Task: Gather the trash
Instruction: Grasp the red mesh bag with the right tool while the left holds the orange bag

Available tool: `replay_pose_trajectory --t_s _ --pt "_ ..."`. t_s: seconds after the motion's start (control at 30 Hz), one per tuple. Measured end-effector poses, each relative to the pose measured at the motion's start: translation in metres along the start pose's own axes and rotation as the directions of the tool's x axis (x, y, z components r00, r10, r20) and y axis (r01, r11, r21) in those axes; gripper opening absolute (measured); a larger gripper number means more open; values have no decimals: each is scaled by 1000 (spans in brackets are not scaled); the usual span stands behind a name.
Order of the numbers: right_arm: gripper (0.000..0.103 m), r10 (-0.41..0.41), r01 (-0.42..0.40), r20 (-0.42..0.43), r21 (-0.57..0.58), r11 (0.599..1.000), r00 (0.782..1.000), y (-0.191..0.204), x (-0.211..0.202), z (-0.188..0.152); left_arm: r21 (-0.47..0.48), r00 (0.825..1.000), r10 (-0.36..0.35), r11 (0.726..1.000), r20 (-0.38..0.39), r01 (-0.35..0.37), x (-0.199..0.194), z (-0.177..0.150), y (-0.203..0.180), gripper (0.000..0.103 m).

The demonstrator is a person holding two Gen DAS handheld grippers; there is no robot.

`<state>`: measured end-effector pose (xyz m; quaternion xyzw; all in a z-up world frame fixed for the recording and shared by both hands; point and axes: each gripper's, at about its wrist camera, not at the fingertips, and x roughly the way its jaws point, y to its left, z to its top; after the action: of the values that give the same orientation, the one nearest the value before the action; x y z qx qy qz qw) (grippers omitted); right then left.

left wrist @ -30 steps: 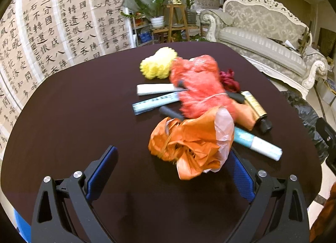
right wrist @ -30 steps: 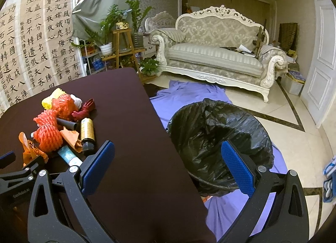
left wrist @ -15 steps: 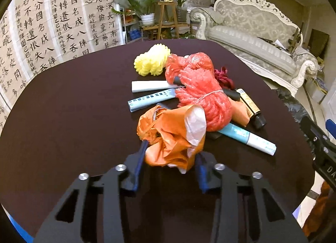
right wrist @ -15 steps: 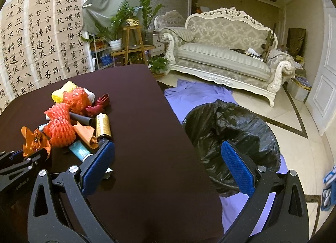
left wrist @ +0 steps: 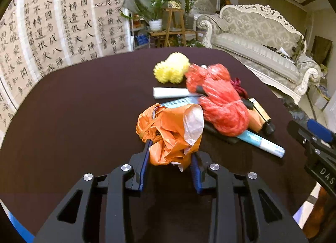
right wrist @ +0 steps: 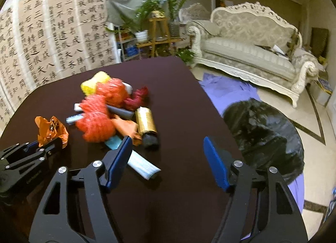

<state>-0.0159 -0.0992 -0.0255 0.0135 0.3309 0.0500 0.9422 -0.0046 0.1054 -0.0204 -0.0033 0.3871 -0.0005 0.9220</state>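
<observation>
**A:** What do we see from the left wrist?

**B:** We see our left gripper (left wrist: 170, 156) with its blue pads pinched on a crumpled orange plastic bag (left wrist: 170, 135), squeezed between narrow jaws at the near end of the pile. Its jaws have just been closing, and the bag is between them. Beyond the bag, farther up the dark round table (left wrist: 73, 116), lie a red mesh net (left wrist: 220, 104), a yellow foam net (left wrist: 171, 70), a white tube (left wrist: 170, 92) and a pale blue tube (left wrist: 262, 143).

**A:** And from the right wrist?

**B:** Our right gripper (right wrist: 168, 159) hangs over the table with jaws fairly wide and nothing pressed between them; they have just been closing. The pale blue tube (right wrist: 142, 165) lies just ahead of its left finger, with its long axis slanting from the pile toward the gripper. A gold cylinder (right wrist: 146, 123) sits slightly farther in.

**A:** Where does the trash go?

**B:** We judge it goes in the black bin bag (right wrist: 264, 135), on the floor beyond the table's right edge. That is on the right gripper's side, so the orange bag must cross the table rightward.
</observation>
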Motion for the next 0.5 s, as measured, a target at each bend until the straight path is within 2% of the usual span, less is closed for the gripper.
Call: replay_pose_trajectory --t_s 0.27,0.37,0.5 --pt "67 90 -88 21 -102 991 996 48 2 18 -41 1000 23 999 0 -23 8 8 32 34" --pt "62 107 -104 13 -134 986 994 65 9 24 -46 1000 20 999 -7 -20 13 10 39 34" --pt "61 111 -112 -16 -155 981 994 81 19 27 -66 1000 12 998 -21 -13 18 8 50 34"
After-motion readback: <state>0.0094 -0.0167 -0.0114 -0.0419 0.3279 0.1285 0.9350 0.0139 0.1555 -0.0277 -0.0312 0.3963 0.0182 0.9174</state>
